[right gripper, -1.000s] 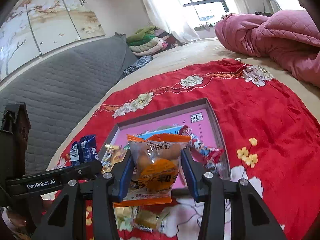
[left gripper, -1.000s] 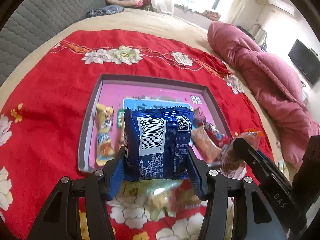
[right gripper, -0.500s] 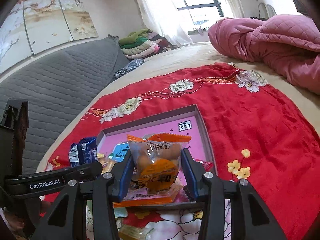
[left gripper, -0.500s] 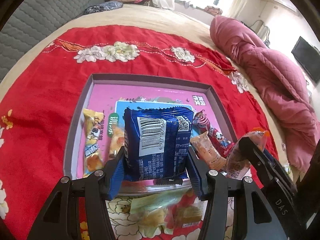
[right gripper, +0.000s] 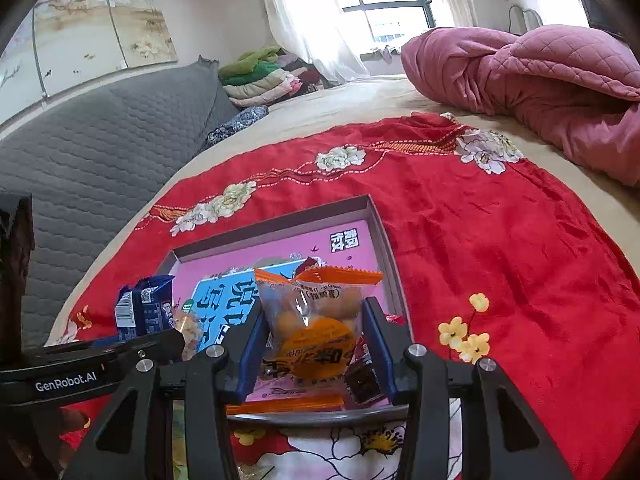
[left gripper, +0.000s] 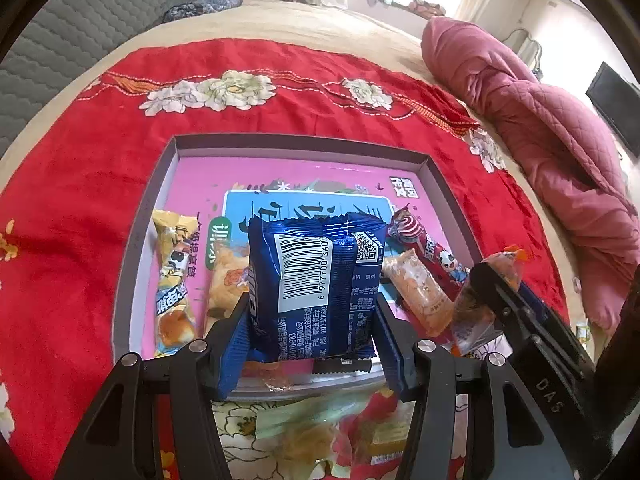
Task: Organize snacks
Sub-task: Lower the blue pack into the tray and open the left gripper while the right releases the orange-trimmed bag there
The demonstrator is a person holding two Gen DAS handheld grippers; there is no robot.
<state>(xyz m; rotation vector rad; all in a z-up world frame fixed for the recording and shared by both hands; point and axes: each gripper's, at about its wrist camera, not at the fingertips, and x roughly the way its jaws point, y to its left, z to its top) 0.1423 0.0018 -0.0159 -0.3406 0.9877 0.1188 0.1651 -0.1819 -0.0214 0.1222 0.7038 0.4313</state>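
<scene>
While tilted over the tray, left gripper clamps blue packet.

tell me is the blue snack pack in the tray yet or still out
Out. The blue snack pack is clamped in the left gripper, above the tray.

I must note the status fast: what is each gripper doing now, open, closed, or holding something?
Left gripper: closed on the blue snack pack.
Right gripper: closed on the clear orange snack bag.
</scene>
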